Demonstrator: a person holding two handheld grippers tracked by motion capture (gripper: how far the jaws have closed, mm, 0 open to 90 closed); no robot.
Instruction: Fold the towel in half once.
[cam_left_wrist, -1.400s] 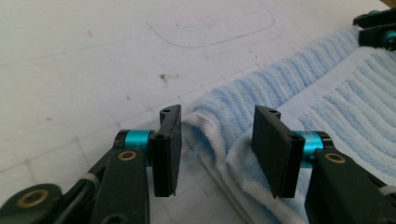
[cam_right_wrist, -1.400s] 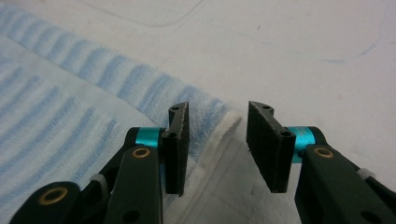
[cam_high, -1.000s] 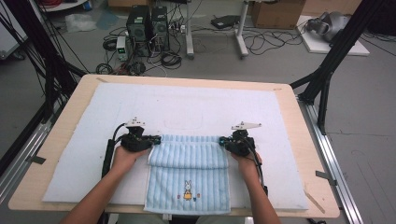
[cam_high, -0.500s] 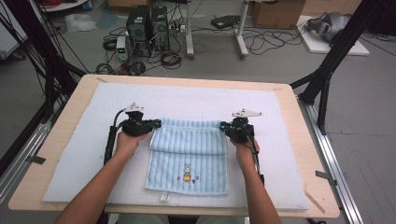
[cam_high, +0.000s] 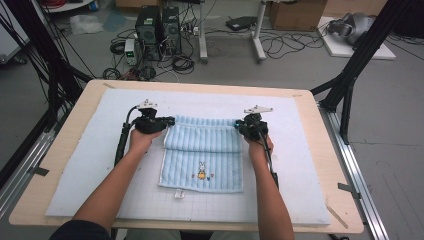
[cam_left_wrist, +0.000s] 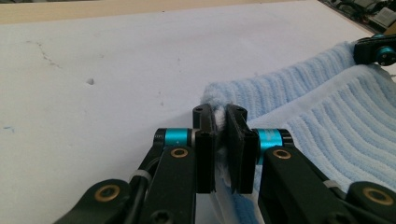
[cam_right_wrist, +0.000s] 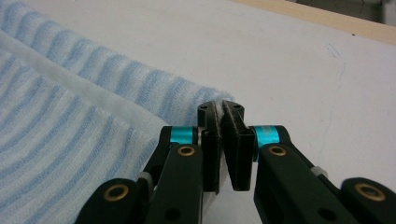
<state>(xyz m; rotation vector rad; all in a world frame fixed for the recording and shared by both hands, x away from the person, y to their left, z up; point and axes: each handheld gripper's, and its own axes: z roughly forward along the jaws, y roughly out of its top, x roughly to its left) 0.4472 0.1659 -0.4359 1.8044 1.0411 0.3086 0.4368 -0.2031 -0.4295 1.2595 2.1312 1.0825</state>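
White padding (cam_high: 90, 165) covers your surface, and the blue towel (cam_high: 202, 167) lies near its middle, far edge folded over toward you. Your left tongs (cam_high: 169, 121) pinch the fold's left corner, your right tongs (cam_high: 238, 126) are closed on its right corner

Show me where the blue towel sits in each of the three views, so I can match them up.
High view: blue towel at centre of the white mat, far edge folded over.
Left gripper view: right half, corner pinched in the left hand-held gripper.
Right gripper view: left half, corner pinched in the right hand-held gripper.
Shared landmark: the towel's folded far edge.
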